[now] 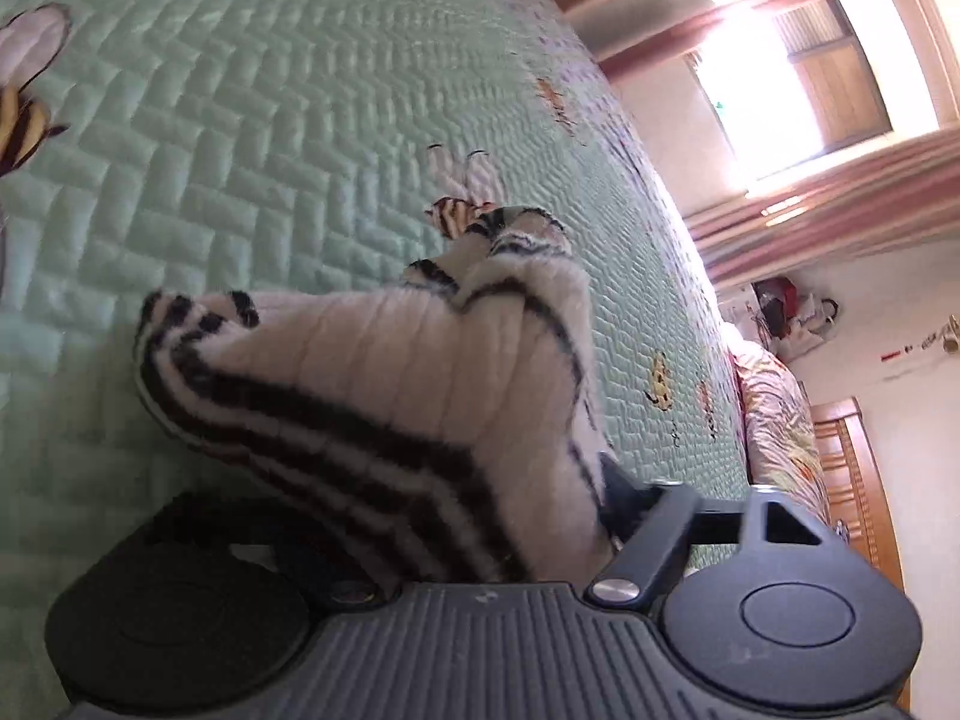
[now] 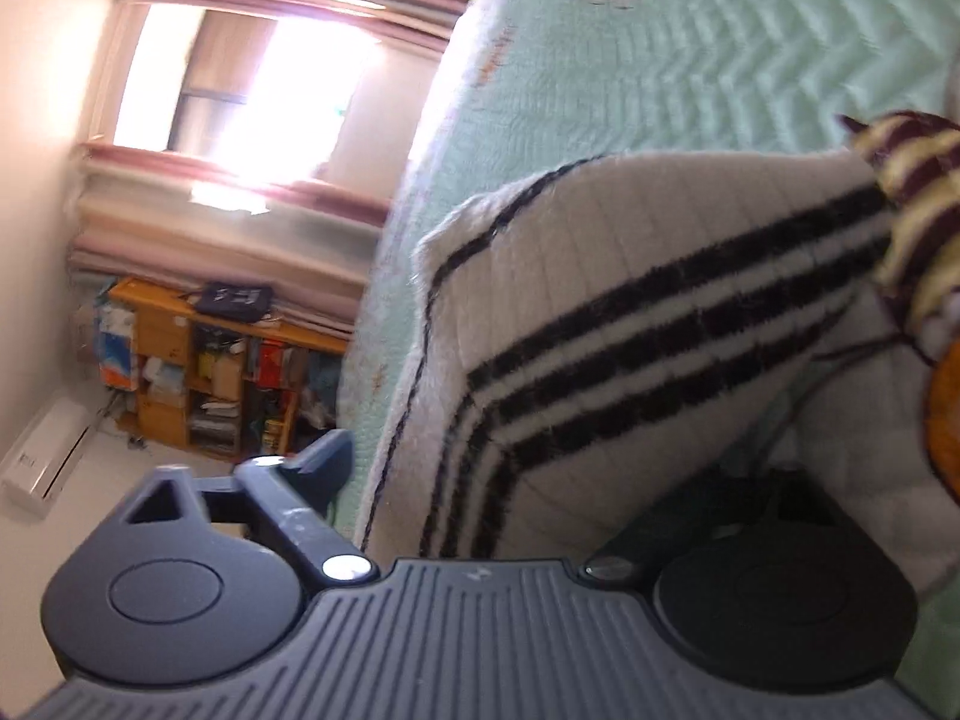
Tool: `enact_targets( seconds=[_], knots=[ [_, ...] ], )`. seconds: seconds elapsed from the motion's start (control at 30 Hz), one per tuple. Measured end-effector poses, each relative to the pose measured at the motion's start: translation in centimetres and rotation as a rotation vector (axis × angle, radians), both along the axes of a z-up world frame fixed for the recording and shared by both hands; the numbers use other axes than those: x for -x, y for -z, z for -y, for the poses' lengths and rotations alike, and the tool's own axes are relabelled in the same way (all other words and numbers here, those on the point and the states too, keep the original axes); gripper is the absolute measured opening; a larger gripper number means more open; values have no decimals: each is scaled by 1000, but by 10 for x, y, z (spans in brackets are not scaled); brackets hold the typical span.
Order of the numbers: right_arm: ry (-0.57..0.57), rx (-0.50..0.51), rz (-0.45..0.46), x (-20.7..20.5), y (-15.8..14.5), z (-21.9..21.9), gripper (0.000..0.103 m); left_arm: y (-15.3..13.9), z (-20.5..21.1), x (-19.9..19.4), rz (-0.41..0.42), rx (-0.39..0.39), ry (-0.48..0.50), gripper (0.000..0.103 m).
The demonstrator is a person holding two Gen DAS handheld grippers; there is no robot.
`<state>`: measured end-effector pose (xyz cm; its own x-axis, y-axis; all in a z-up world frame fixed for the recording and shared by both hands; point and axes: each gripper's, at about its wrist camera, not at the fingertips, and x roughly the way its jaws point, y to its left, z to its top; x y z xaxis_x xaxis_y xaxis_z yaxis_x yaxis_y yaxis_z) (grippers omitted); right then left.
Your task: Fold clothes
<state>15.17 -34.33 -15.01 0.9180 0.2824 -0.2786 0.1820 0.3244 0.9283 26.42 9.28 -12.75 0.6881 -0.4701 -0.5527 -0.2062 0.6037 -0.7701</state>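
One white sweater with black stripes lies bunched on the bed's green quilt, and its folds hide the fingers of both the left gripper and the right gripper. Cloth sits between each pair of fingers, but whether they clamp it cannot be told. Beyond the bed's far edge stand one window and one wooden shelf unit.
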Motion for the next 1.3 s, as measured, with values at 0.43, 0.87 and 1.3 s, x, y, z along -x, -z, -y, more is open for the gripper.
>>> enact_targets(
  seconds=[0.43, 0.87, 1.3],
  knots=[
    [-28, 190, 350, -60, -80, 21, 44, -81, 29, -75, 377, -52, 89, 44],
    [-67, 53, 116, -40, 20, 39, 66, 4, 1, -64, 125, 11, 45, 76],
    [-129, 297, 208, 15, -55, 27, 82, 1, -23, 34, 230, -207, 118, 85]
  ],
)
